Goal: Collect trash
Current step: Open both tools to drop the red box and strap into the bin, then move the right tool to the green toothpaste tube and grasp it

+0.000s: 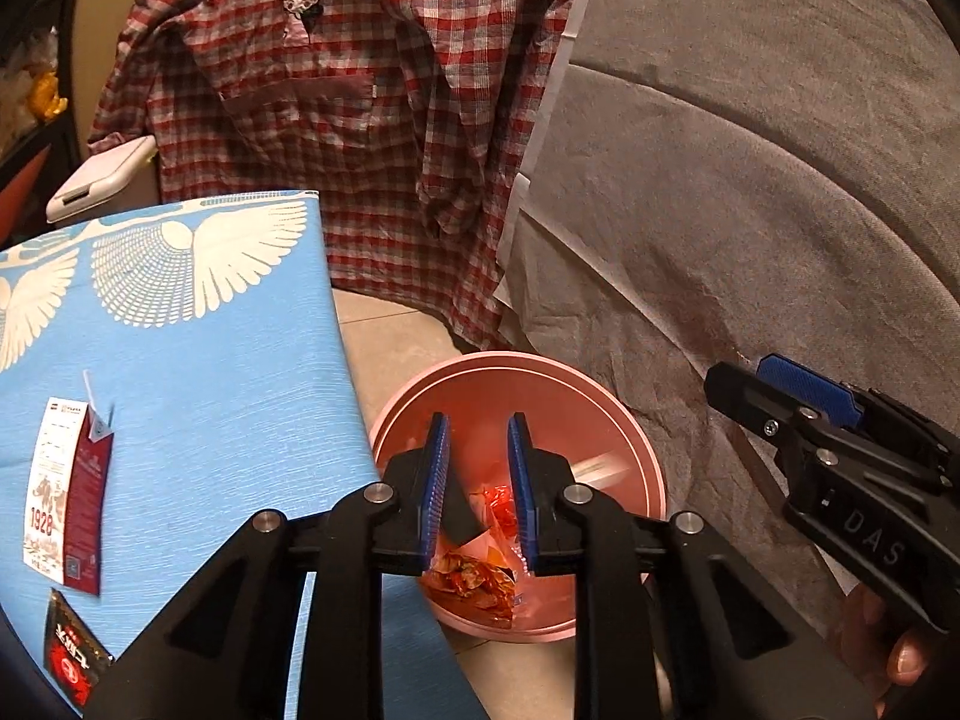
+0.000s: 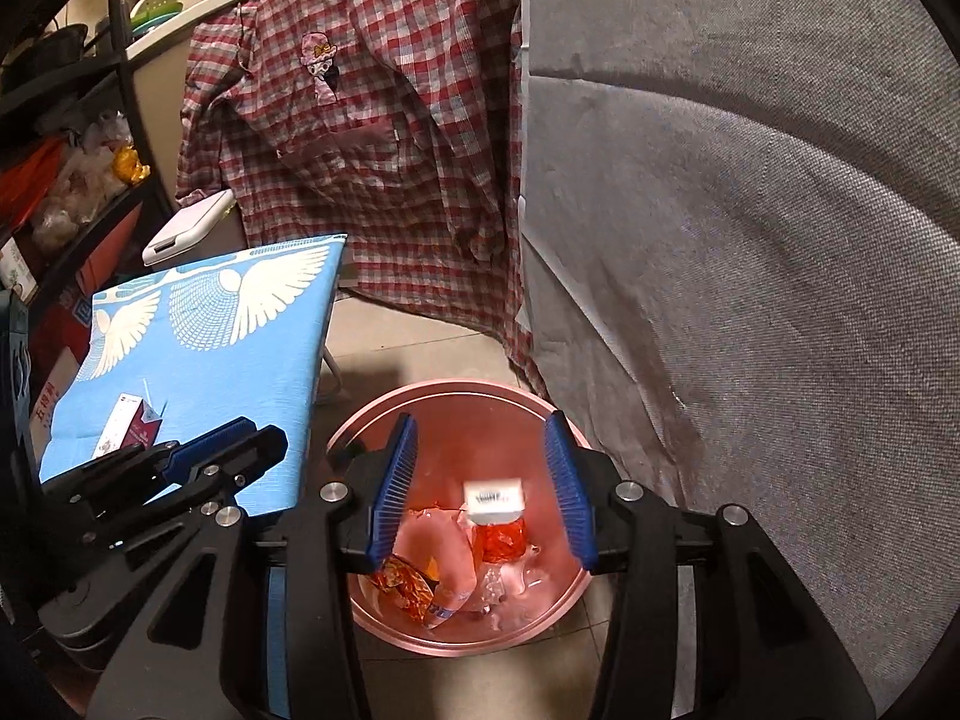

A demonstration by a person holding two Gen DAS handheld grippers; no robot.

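1 pink bin (image 2: 543, 402) is standing on the tiled floor (image 2: 414, 336), holding several wrappers (image 2: 408, 585) and 1 white box (image 2: 495, 495). 2 grippers are hovering over it: left gripper (image 1: 479, 495) and right gripper (image 2: 483, 495), both released, grasping nothing. 1 carton (image 1: 66, 498) and 1 black packet (image 1: 72, 657) are lying on the blue counter (image 1: 228, 372). 1 plaid shirt (image 2: 372, 138) is hanging behind.
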